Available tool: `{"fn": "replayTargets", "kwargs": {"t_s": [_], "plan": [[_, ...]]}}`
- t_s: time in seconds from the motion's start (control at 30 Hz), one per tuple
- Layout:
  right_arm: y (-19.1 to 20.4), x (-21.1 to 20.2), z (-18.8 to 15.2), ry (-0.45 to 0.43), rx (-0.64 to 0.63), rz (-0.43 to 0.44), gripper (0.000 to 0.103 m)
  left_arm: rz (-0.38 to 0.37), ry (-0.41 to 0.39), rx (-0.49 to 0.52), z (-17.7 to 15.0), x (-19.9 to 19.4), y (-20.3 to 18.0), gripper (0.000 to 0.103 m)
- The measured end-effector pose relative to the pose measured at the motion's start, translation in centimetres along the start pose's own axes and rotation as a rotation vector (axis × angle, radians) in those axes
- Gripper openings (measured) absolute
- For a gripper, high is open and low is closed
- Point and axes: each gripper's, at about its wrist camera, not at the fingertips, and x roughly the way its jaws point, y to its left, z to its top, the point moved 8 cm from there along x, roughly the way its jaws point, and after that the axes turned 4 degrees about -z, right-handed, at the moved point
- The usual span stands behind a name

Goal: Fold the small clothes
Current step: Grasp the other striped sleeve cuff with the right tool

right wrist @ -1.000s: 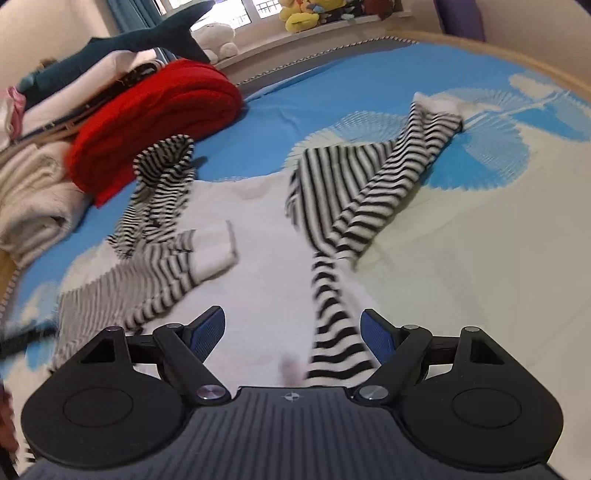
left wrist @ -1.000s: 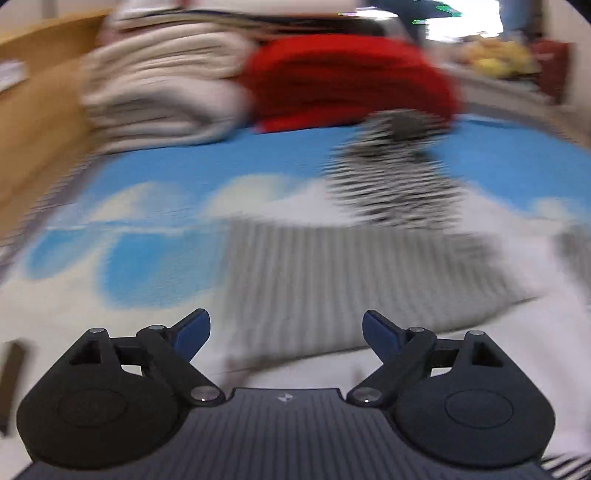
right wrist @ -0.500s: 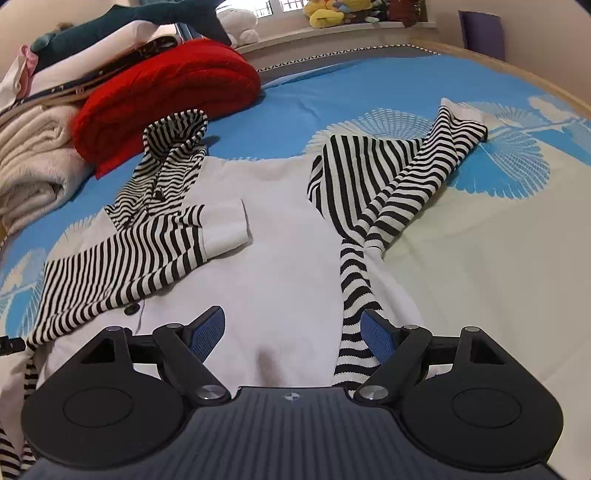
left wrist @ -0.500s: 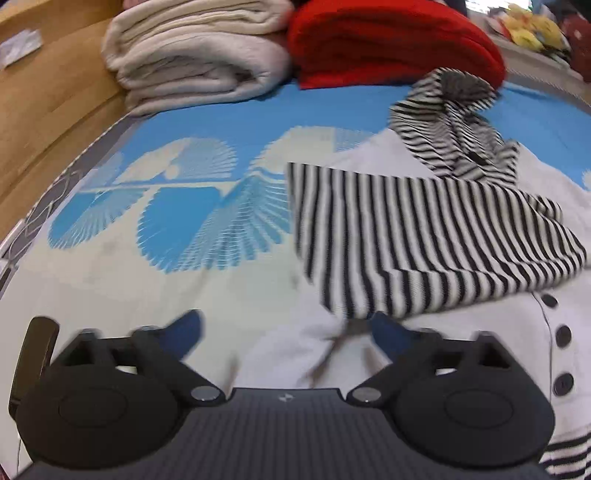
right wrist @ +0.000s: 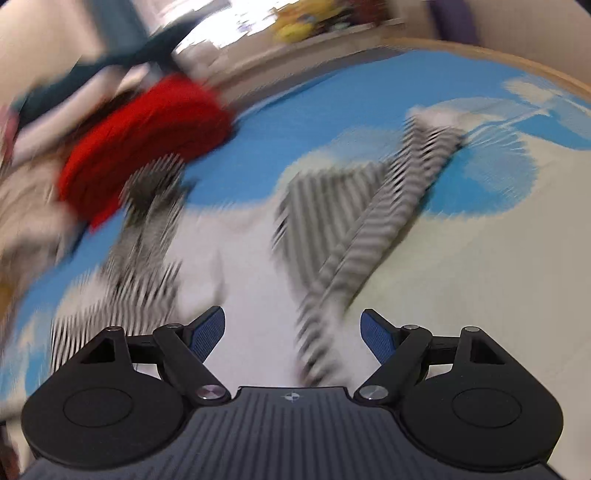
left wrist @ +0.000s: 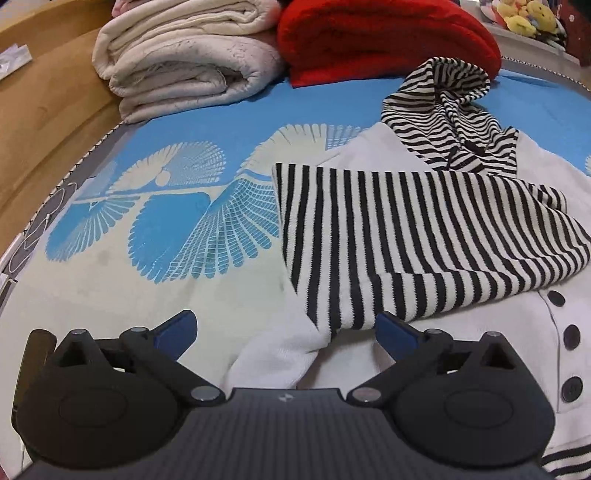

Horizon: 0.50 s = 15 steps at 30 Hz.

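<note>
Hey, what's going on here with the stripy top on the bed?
A person with a claw in each hand is folding a small white hooded top. One striped sleeve already lies folded across its front. The left claw is open just above that sleeve's cuff, holding nothing. The right claw is open too, its view blurred.

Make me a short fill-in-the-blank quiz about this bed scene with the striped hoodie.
1. The hoodie's sleeves are black-and-white ____.
2. The blanket behind the hood is ____.
3. The buttons are ____.
4. The left gripper's jaws are ____.

Missing words: striped; red; black; open
</note>
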Motion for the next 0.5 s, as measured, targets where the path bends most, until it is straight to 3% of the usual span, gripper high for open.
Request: {"fn": "replayTargets", "kwargs": {"t_s": [0.17, 0.33, 0.5], "plan": [[-7.5, 3.4, 9.1, -0.126, 0.228, -0.103, 0.082, -0.002, 0.030, -0.012, -0.3, 0.8, -0.2, 0.103], [-8.7, 8.7, 14.5, -0.158, 0.228, -0.138, 0.081, 0.010, 0.045, 0.025, -0.7, 1.8, -1.2, 0.103], [-8.1, 15.9, 16.2, -0.106, 0.201, -0.256, 0.081, 0.034, 0.055, 0.090, -1.4, 2.8, -2.0, 0.103]]}}
